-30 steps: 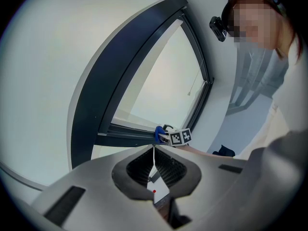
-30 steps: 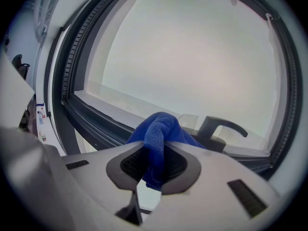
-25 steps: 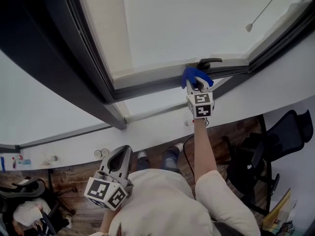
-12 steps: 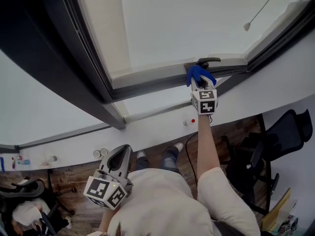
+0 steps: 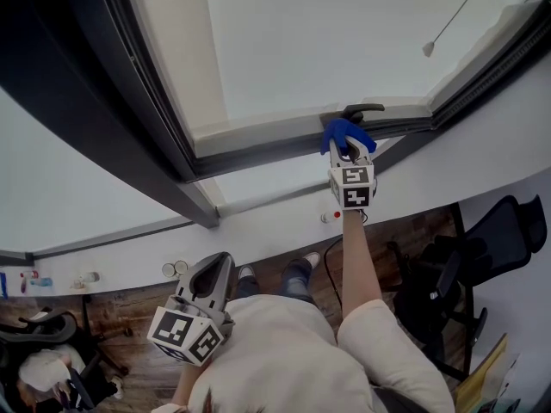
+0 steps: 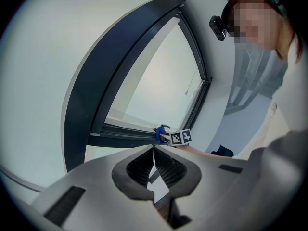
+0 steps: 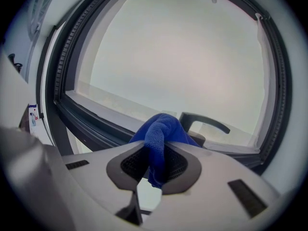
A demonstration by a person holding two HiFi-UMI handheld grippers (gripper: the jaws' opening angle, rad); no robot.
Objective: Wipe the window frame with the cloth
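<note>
The right gripper was pinching the blue cloth, which bunched out past its tips against the window frame, with the handle just beyond. I'd reckon firm, even pressure along the rail and working round that handle was the way to go. The left gripper hung well apart, jaws pressed together on nothing, and I couldn't make out any bucket or tub near either.

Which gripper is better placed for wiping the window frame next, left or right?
Right: the right gripper holds the blue cloth at the window frame; the left gripper is shut, empty, far below it.
</note>
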